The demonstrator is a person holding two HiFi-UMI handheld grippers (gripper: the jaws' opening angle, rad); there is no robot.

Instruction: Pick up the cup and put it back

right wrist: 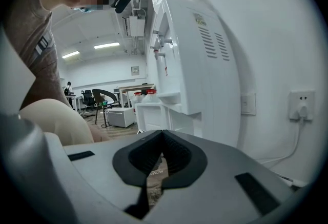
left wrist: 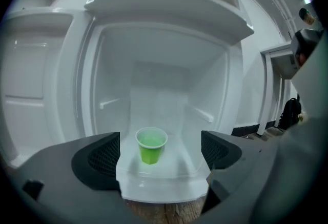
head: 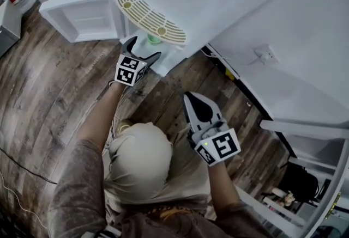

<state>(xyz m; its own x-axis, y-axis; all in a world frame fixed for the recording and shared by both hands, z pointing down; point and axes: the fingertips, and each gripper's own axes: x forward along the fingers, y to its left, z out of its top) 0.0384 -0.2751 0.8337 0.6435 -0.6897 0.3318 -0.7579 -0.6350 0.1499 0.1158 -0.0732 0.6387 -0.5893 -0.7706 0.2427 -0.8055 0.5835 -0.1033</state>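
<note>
One cup (left wrist: pixel 151 147) | green, upright | tapered toward base | pale rim

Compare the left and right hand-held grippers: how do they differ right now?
The left hand-held gripper has its jaws wide apart; the right hand-held gripper has them together. The left is at the white cabinet, facing the green cup inside; the right is held back from it. Both hold nothing.
</note>
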